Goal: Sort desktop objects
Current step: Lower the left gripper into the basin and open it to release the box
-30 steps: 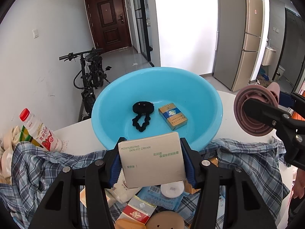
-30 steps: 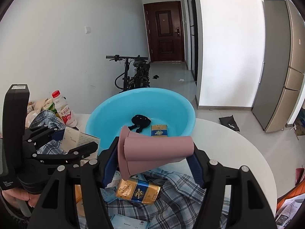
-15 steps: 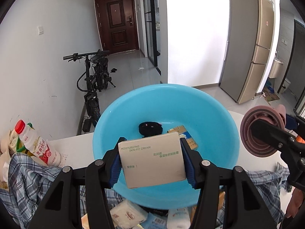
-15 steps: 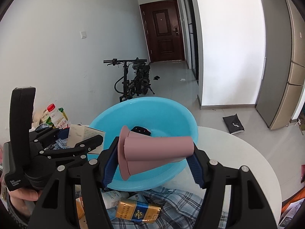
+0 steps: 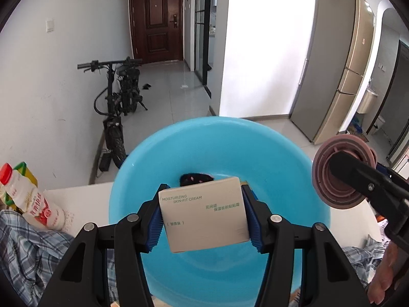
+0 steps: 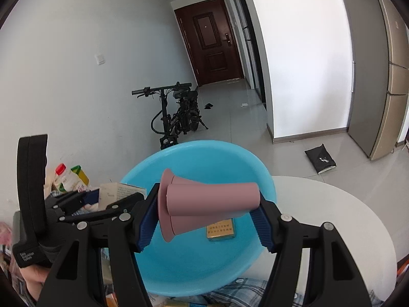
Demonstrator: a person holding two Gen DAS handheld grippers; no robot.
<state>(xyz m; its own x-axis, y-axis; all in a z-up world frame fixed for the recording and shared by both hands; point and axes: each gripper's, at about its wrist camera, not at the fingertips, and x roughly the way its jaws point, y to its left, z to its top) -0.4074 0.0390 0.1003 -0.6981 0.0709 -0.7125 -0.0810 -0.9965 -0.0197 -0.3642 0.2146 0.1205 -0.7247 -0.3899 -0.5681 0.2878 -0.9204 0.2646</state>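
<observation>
The left gripper (image 5: 204, 220) was clamped on a cream box (image 5: 204, 217), its blue pads pressed flat against the two short ends so the printed face looked up at the camera. The right gripper (image 6: 207, 217) was closed likewise on a pink cup (image 6: 204, 204), held lying on its side, flared end to the left. Both loads hung over the blue basin (image 5: 294, 153), which suggests each was carried there to be dropped in with the sorted things.

Below the box, in the basin, lay a dark beaded thing (image 5: 195, 178), mostly hidden by the carton; it may be a bracelet, but too little showed to say. The right view gave what the left could not: a small gold pack (image 6: 221, 230) on the basin floor, and the white table (image 6: 332, 217) past the rim. The left view alone showed the cup's ribbed end face-on, and a milk bottle (image 5: 30, 204) standing beside the plaid cloth (image 5: 25, 250), not yet sorted.
</observation>
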